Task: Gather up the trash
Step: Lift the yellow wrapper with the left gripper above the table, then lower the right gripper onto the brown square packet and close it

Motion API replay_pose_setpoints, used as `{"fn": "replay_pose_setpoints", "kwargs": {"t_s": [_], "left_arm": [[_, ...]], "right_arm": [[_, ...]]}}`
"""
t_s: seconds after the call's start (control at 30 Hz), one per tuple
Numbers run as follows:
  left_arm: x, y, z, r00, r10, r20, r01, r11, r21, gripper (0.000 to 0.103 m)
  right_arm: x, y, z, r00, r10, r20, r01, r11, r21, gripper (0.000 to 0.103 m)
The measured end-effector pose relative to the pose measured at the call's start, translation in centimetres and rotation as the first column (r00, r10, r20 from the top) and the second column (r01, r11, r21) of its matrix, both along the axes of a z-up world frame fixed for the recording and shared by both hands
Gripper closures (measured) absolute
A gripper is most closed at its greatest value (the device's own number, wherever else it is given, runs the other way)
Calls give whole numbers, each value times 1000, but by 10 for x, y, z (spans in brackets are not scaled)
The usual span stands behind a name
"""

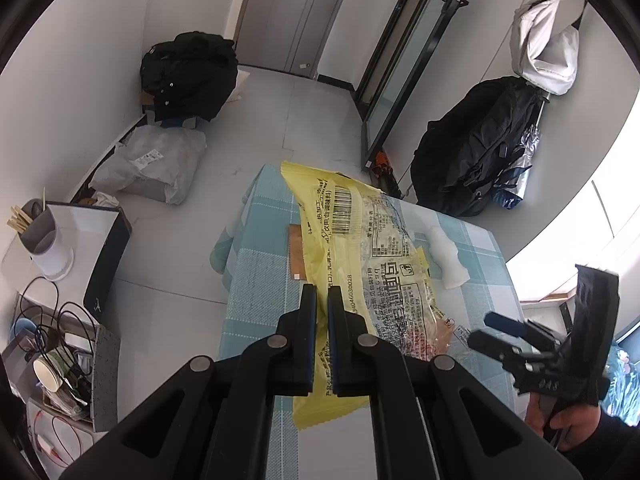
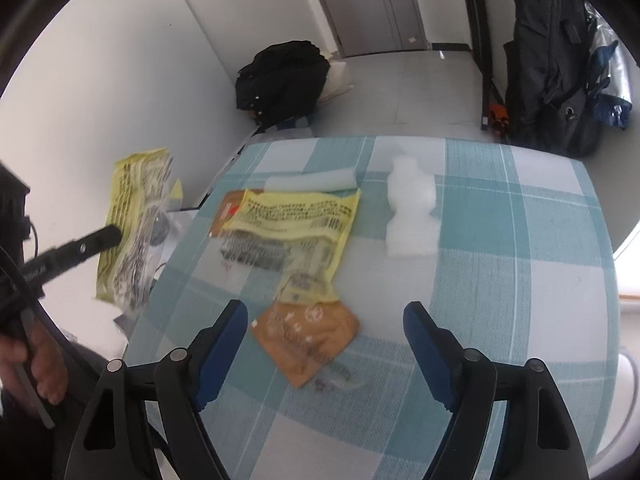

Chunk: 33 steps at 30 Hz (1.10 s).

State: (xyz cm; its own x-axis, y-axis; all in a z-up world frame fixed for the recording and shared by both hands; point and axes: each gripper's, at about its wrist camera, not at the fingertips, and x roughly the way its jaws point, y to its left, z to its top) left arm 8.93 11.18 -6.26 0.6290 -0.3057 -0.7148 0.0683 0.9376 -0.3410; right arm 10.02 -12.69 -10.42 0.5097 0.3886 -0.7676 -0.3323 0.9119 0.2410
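The left gripper [image 1: 322, 300] is clenched on a crinkled yellow-and-clear plastic food wrapper [image 1: 360, 240], holding it up above the near left edge of the blue-and-white checked tablecloth [image 2: 520, 260]. The right gripper [image 2: 326, 312] hangs released over the cloth, nothing between its blue pads [image 2: 224, 344]. Just beyond it lie a small orange foil sachet [image 2: 308, 336] and a second yellow wrapper [image 2: 296, 224], touching; a white foam piece [image 2: 412, 208] sits farther right.

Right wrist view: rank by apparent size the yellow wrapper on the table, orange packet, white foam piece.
1. yellow wrapper on the table
2. orange packet and white foam piece: similar; the packet lies nearer the camera, so unranked.
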Motion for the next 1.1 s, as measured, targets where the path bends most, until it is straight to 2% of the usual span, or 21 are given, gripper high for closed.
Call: {"fn": "replay_pose_setpoints", "kwargs": {"t_s": [0.2,0.37,0.5,0.6,0.7,0.77,0.83,1.03,1.1], "left_arm": [[1,3,0,1000,16,-7,-16,1000,-20,101],[1,0,-2,1000,7,-11,-8,1000,-9,101],[3,3,-3,1000,17,-21,-17,1000,-17,101],[3,5,-5,999,28,-29,-28,999,-21,101],[3,7,-7,999,38,-38,-39,999,-16,101],[3,8,-6,998,45,-35,-45,999,-10,101],[3,8,-6,998,50,-32,-50,999,-5,101],[5,9,-6,998,51,-34,-51,999,-2,101],[5,9,-7,998,52,-36,-52,999,-1,101]], "right_arm": [[-30,-6,5,999,19,32,-19,1000,7,26],[-50,10,3,989,143,25,-144,989,32,27],[-43,34,-10,983,185,-5,-185,982,35,27],[-28,48,-19,983,185,-1,-184,982,-35,27],[-14,57,-21,979,197,48,-188,971,-149,27],[-1,60,-26,977,213,25,-203,955,-217,27],[6,60,-31,974,227,-3,-222,948,-227,27],[8,68,-38,949,314,-1,-296,893,-340,24],[5,68,-39,944,329,-6,-311,886,-342,25]]}}
